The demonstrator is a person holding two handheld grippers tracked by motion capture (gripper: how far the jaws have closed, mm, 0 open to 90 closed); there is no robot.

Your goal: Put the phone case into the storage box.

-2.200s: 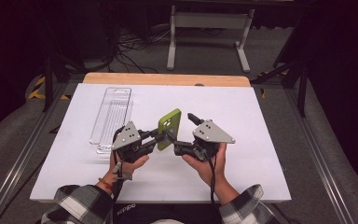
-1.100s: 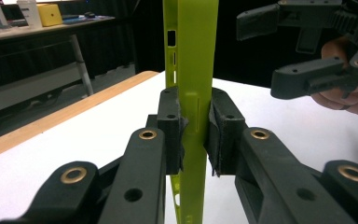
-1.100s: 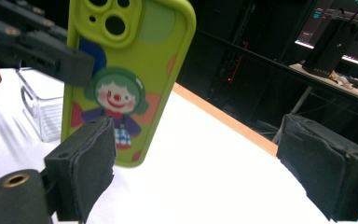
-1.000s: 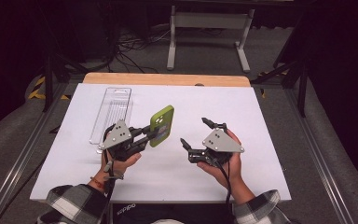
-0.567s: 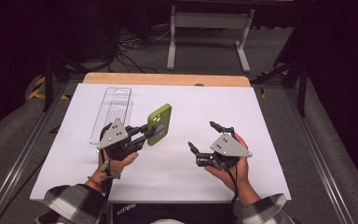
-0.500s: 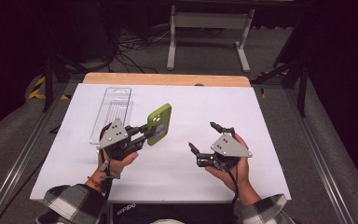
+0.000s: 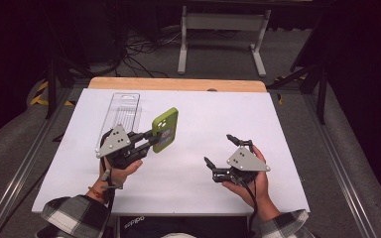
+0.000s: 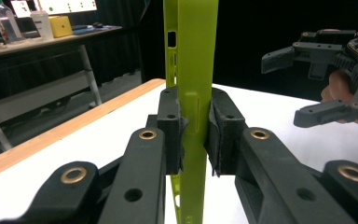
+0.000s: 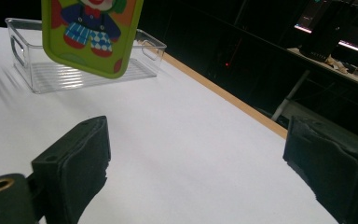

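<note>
A lime-green phone case (image 7: pixel 165 129) is held upright above the white table, its back bearing a cartoon clown print (image 9: pixel 91 25). My left gripper (image 7: pixel 148 141) is shut on its lower edge; in the left gripper view the two black pads (image 8: pixel 170 128) clamp the thin green edge (image 8: pixel 193 93) from both sides. My right gripper (image 7: pixel 222 151) stands open low over the table at the right, nothing between its fingers (image 9: pixel 77 163). It also shows at the far right of the left gripper view (image 8: pixel 303 81).
A clear plastic tray (image 7: pixel 121 114) lies on the white table (image 7: pixel 258 114) behind the left hand, also seen as a tray (image 9: pixel 140 63) past the case. The table's wooden far edge (image 7: pixel 178 84) borders a dark floor with cables and a metal stand.
The right gripper let go of the case, drew away to the right and sank toward the table. The left gripper kept the case and shifted slightly left.
</note>
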